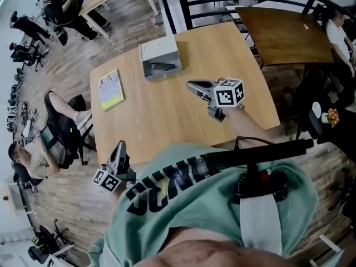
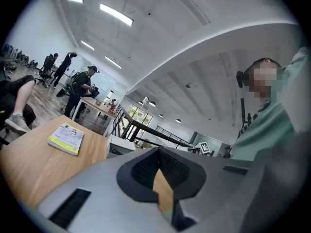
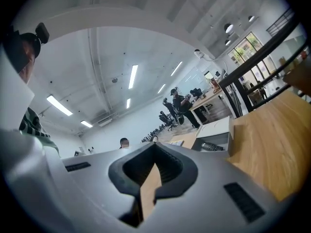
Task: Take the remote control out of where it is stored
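The black remote control (image 1: 162, 67) lies inside a white open-fronted box (image 1: 158, 48) at the far side of the wooden table (image 1: 167, 115). In the right gripper view the remote control (image 3: 213, 146) shows in the box's (image 3: 216, 128) opening. My right gripper (image 1: 192, 85) hovers over the table's middle, pointing toward the box, jaws shut and empty (image 3: 154, 147). My left gripper (image 1: 120, 147) is at the table's near left edge, jaws shut with nothing in them (image 2: 158, 152). The box (image 2: 119, 146) is ahead of it.
A yellow-and-white book (image 1: 110, 89) lies on the table's left side, also seen as the book (image 2: 66, 138) in the left gripper view. A second brown table (image 1: 283, 32) stands at the right. Seated people and office chairs (image 1: 61, 132) are on the left.
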Demonstrator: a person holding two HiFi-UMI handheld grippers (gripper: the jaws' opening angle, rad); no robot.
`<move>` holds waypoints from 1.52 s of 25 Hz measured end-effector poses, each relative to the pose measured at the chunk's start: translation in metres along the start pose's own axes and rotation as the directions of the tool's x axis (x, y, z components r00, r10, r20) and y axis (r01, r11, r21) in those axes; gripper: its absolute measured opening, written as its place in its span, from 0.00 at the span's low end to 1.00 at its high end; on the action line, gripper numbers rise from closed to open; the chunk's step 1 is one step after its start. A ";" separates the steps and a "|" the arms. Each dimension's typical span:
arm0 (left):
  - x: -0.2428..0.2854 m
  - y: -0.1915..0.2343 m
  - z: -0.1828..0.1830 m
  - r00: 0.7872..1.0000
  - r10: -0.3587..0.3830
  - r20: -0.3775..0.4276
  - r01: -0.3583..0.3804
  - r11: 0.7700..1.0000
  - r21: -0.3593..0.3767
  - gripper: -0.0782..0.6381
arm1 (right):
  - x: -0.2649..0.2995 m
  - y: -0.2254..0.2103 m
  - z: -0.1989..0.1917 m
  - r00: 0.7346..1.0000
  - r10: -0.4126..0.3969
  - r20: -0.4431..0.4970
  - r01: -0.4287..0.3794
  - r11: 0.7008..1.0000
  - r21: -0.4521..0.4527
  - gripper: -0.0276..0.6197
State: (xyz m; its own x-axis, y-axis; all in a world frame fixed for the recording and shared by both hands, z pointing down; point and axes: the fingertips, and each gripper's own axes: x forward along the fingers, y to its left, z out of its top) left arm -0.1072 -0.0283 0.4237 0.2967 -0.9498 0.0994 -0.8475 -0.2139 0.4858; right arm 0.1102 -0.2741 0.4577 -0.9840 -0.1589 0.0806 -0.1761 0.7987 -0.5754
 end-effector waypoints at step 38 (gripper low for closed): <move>0.059 0.171 0.014 0.995 -0.088 -0.042 0.086 0.995 -0.044 0.11 | 0.168 -0.026 0.020 0.992 -0.035 -0.122 0.037 0.999 0.021 0.04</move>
State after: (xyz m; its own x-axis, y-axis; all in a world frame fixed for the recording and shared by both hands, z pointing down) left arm -0.2412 -0.1240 0.5004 0.3882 -0.9169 0.0932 -0.7989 -0.2844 0.5299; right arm -0.0496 -0.3331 0.4695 -0.9733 -0.1146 0.1990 -0.2122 0.7801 -0.5886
